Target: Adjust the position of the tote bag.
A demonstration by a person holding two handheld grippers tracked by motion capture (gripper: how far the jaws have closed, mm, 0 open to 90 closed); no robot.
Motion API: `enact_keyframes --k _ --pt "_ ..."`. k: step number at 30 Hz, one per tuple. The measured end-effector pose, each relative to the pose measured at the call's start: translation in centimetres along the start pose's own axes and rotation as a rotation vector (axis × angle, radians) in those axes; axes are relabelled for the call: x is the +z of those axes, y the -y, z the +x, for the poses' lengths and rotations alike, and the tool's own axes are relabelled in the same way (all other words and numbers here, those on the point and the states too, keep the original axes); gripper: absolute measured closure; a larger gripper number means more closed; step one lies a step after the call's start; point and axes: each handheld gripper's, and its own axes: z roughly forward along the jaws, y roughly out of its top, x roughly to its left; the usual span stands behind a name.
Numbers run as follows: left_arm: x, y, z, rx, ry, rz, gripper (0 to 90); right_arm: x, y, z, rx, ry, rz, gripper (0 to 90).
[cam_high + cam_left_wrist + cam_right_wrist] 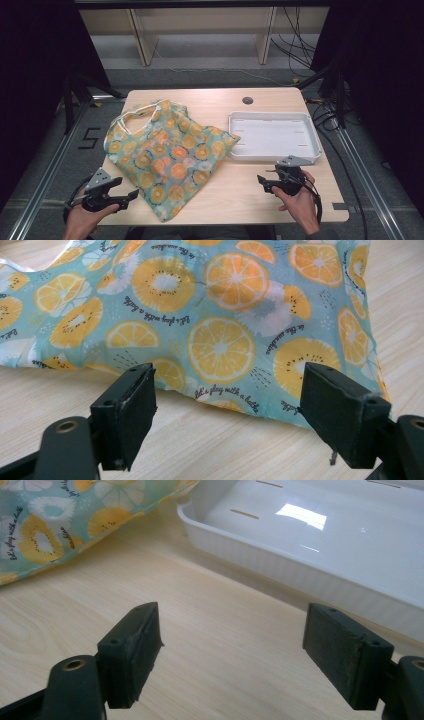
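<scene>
1. There is one cloth bag on the wooden surface. It is blue-green with orange and yellow fruit slices all over it. It lies flat on the left half, with its handles at the far left.
2. There is one white tray on the right half of the surface. The near right corner of the bag sits just beside the tray's left edge.
3. There are two claws. The left claw is at the near left edge, just beside the bag's near side. Its jaws are wide apart with nothing between them.
4. The right claw is on the near right, close to the tray's near wall. Its jaws are wide apart too, over bare wood.
5. One small dark round hole is in the surface at the far side.
6. Nothing lies between the left claw and the bag.
</scene>
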Motion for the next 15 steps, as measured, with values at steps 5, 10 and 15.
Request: enact_keyframes --k 5,10,15 --pt "-0.01 -0.15 -0.07 -0.003 -0.014 0.009 21.3 0.03 -0.03 -0.03 -0.010 -0.017 0.004 20.3" --pt "0.14 -0.25 -0.11 -0.024 -0.023 -0.001 20.1 0.05 -0.15 0.25 -0.016 -0.020 0.013 20.1" --pt "0.06 -0.36 0.06 0.007 -0.017 0.023 19.9 0.06 -0.21 0.32 -0.028 -0.014 0.006 20.0"
